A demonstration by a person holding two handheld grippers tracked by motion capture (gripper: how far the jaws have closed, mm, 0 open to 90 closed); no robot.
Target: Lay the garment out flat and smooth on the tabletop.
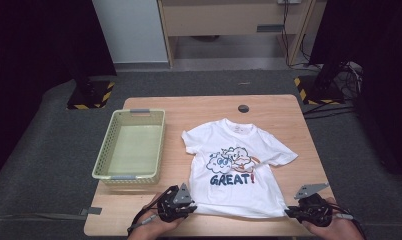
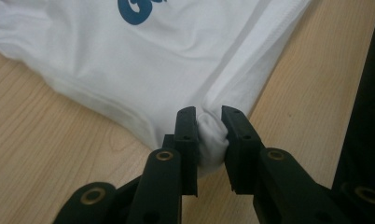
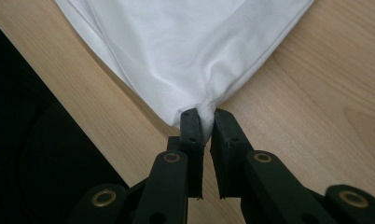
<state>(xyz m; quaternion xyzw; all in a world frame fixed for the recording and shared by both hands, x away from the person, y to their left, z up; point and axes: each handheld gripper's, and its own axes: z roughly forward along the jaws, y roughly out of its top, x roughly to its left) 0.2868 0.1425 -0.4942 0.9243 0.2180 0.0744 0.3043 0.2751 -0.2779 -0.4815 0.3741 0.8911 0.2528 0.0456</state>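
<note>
A white T-shirt (image 1: 236, 165) with a cartoon print and the word GREAT lies face up on the wooden table (image 1: 209, 107), neck toward the far edge. My left gripper (image 1: 193, 207) is at the shirt's near left hem corner. In the left gripper view (image 2: 210, 133) its pads pinch a bunched fold of that corner (image 2: 211, 140). My right gripper (image 1: 287, 212) is at the near right hem corner. In the right gripper view (image 3: 208, 121) its jaws are clamped on the gathered tip of the white T-shirt (image 3: 185, 51).
A pale green plastic basket (image 1: 111, 172) stands on the table's left side, beside the shirt. A small dark round cap (image 1: 243, 108) sits near the far edge. The table's near edge runs just under both hands.
</note>
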